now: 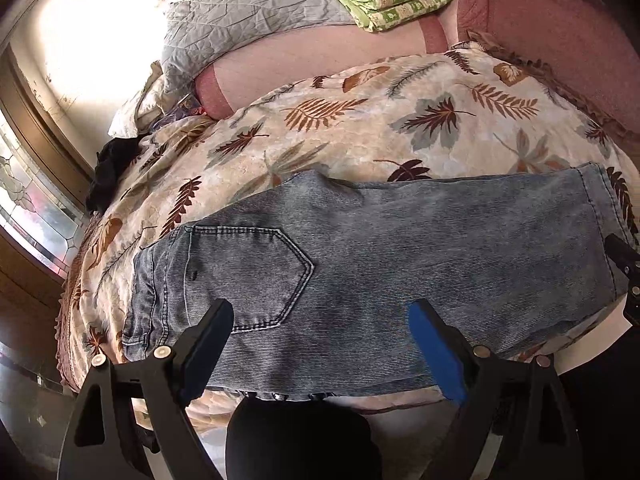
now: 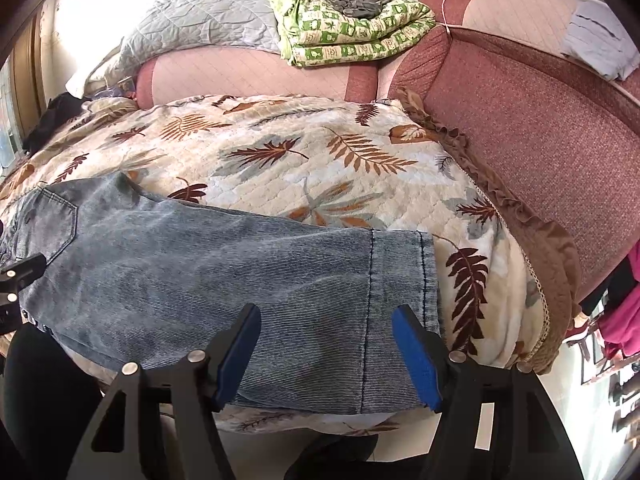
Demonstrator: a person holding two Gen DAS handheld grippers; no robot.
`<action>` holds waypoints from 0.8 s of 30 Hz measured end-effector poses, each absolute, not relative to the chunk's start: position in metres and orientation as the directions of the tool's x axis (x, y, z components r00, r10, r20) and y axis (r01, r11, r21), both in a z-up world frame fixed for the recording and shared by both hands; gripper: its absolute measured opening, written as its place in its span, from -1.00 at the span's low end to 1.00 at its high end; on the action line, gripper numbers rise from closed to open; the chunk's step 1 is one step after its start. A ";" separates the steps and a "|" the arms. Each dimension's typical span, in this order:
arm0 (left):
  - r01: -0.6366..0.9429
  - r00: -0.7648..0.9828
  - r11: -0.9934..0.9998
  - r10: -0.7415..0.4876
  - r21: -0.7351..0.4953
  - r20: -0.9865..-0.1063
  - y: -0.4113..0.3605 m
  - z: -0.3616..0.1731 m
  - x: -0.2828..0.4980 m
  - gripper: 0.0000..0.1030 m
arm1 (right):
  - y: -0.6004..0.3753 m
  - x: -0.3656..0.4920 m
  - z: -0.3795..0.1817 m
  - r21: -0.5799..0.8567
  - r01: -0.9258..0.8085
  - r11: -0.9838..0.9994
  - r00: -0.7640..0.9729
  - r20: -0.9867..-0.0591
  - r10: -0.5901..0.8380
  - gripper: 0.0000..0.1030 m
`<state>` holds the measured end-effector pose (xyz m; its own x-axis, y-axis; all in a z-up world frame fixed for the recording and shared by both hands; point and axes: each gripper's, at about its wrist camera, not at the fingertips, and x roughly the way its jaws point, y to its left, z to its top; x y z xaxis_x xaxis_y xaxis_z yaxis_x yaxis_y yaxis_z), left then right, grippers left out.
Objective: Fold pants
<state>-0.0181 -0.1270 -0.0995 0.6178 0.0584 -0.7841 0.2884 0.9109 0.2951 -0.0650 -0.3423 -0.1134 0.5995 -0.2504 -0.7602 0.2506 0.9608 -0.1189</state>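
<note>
Washed blue jeans [image 1: 400, 240] lie flat across the near edge of a leaf-print bed cover [image 1: 360, 128], waistband and back pocket [image 1: 256, 272] to the left, leg hems to the right [image 2: 404, 280]. The legs lie one on the other. My left gripper [image 1: 320, 320] is open and empty, hovering above the seat of the jeans. My right gripper [image 2: 326, 328] is open and empty above the hem end of the jeans [image 2: 200, 272]. The tip of the right gripper shows at the right edge of the left wrist view [image 1: 624, 264].
A grey quilted pillow [image 2: 208, 20] and a folded green blanket [image 2: 352, 36] lie at the head of the bed. A pink-red padded headboard [image 2: 540, 128] runs along the right. A dark garment [image 1: 112, 172] sits at the bed's left edge by a window.
</note>
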 end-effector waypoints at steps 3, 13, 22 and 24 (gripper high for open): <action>0.304 0.616 0.906 0.048 0.293 -0.786 -0.131 -0.100 -0.022 0.75 | -0.341 -0.065 -0.113 -0.121 0.247 0.962 0.600 -0.760 -0.249 0.39; 0.318 0.566 0.904 0.061 0.286 -0.822 -0.132 -0.121 -0.015 0.75 | -0.341 -0.063 -0.117 -0.074 0.219 0.973 0.602 -0.774 -0.194 0.39; 0.316 0.514 0.901 0.101 0.297 -0.852 -0.135 -0.156 0.008 0.75 | -0.379 -0.020 -0.147 0.204 0.221 0.954 0.579 -0.815 0.040 -0.04; 0.320 0.517 0.899 0.098 0.299 -0.850 -0.139 -0.160 0.012 0.75 | -0.381 -0.006 -0.153 0.225 0.225 0.948 0.570 -0.820 0.060 -0.20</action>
<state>0.0121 -0.1388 -0.1596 0.5171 0.0982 -0.8503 0.3204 0.8990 0.2987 -0.0061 -0.3812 -0.1526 0.5696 0.0597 -0.8197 0.2250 0.9479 0.2254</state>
